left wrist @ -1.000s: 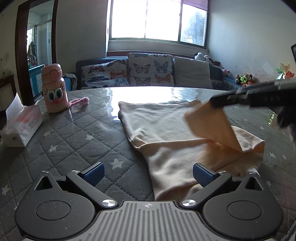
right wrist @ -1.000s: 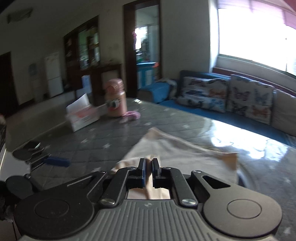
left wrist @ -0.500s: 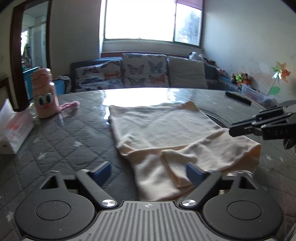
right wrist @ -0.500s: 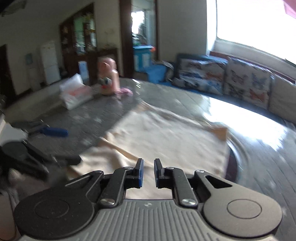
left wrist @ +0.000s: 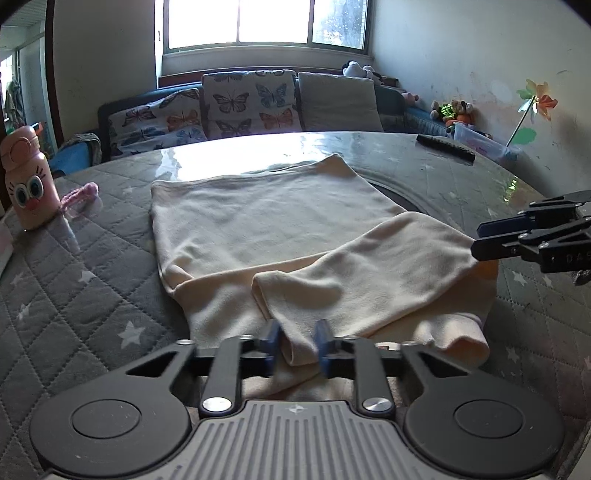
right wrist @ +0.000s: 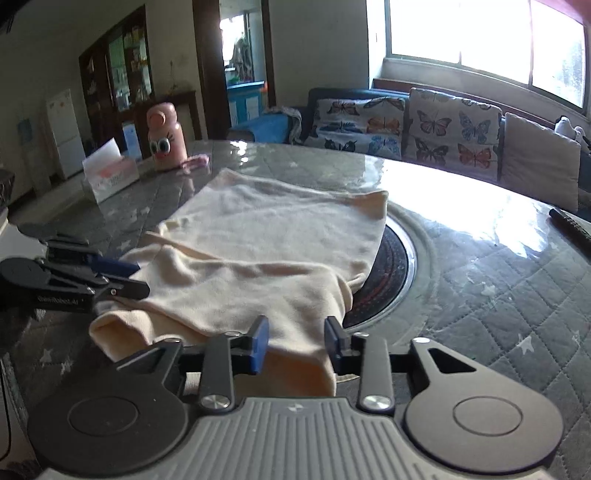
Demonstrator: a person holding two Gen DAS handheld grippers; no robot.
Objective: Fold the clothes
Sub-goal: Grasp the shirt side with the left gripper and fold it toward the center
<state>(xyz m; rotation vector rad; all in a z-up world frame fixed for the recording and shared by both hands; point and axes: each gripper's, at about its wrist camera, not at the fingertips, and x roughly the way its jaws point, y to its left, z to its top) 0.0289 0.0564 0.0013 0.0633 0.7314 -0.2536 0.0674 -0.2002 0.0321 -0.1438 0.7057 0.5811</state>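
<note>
- Between the left claw [left wrist: 295, 341] pads, half-closed from wide, sits a fold of the cream garment [left wrist: 258, 221] on the desk [left wrist: 74, 288].
- Right claw [right wrist: 296, 341], having dropped the sleeve [left wrist: 369, 280] across it, gapes empty; one fold looks done.

strong daylight is coming through the wide window [left wrist: 264, 22] and is shining on the glossy table [left wrist: 424, 155]. below the window a dark sofa [left wrist: 110, 110] is carrying butterfly cushions [left wrist: 245, 103]. left of the window a doorway [right wrist: 240, 66] is standing open.
</note>
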